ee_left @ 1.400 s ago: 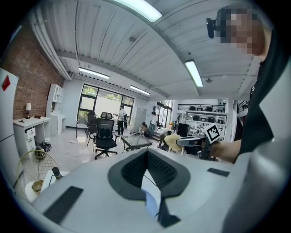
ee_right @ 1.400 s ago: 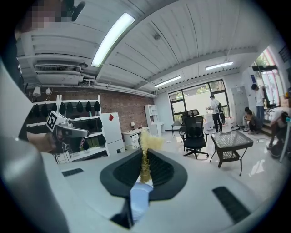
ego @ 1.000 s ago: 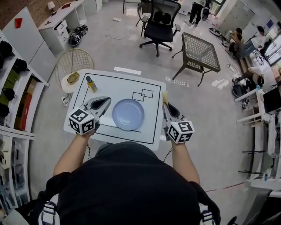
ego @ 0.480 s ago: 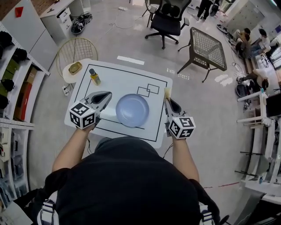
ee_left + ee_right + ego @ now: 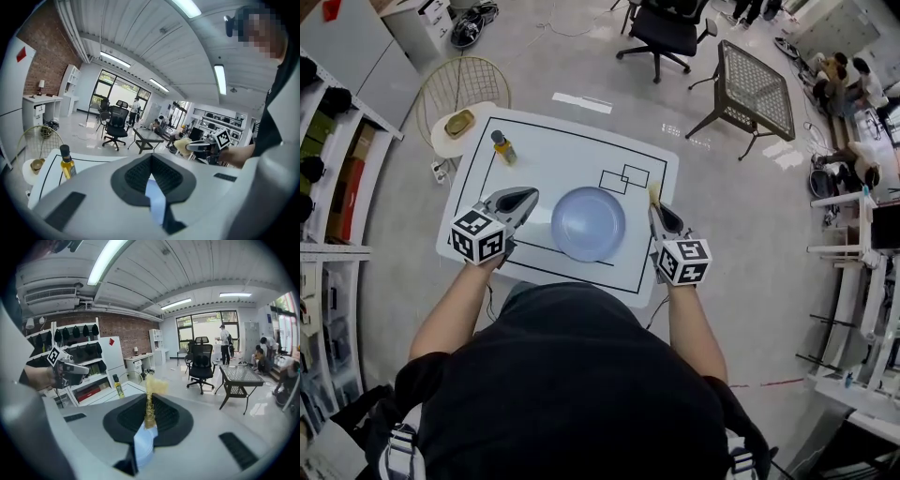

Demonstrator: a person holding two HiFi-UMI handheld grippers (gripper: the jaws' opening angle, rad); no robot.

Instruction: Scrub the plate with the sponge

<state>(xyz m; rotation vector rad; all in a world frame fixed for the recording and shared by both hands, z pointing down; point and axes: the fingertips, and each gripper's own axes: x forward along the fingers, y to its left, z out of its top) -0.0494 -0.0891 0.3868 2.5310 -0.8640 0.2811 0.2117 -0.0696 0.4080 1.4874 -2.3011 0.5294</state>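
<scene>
A pale blue plate (image 5: 588, 223) lies on the white table (image 5: 553, 155), inside its black outline. My left gripper (image 5: 528, 196) hovers just left of the plate, jaws shut with nothing between them (image 5: 151, 165). My right gripper (image 5: 654, 208) is at the plate's right edge, shut on a yellow sponge (image 5: 653, 194). The sponge (image 5: 152, 389) stands upright, pinched thin between the right gripper's (image 5: 149, 417) pads. In both gripper views the plate's blue (image 5: 143, 444) shows below the jaws. Neither gripper touches the plate.
A bottle of yellow oil (image 5: 502, 147) stands at the table's far left. Beyond it are a small round side table (image 5: 459, 124) and a wire frame. An office chair (image 5: 670, 28) and a mesh table (image 5: 755, 89) stand past the far edge. Shelves line the left wall.
Both grippers have sunk toward the table and drawn a little closer to the plate's sides. The sponge stays pinched in the right gripper; the plate has not moved.
</scene>
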